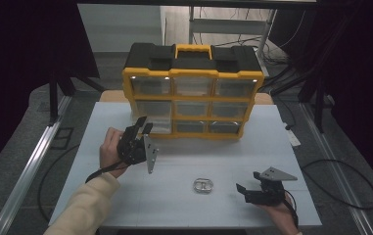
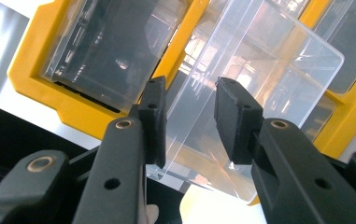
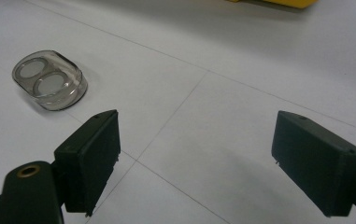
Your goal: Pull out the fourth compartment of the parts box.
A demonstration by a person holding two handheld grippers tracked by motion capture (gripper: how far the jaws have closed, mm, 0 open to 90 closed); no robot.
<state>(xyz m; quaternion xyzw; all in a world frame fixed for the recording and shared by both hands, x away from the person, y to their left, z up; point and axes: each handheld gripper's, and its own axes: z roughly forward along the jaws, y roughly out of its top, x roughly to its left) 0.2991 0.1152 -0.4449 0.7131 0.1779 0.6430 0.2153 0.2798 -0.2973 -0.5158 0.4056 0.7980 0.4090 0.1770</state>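
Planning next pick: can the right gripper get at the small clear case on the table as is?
Probably yes. The right gripper stands open with bare table between it and the small clear case; nothing blocks it.

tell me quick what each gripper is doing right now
left gripper: shut on the clear drawer of the yellow organizer.
right gripper: open, holding nothing.

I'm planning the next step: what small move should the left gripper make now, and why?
Probably pull the clear drawer a little farther out. The left gripper has its jaws around the drawer's front wall, and the drawer sits only partly out of the yellow organizer. The small case on the table waits near the open right gripper.
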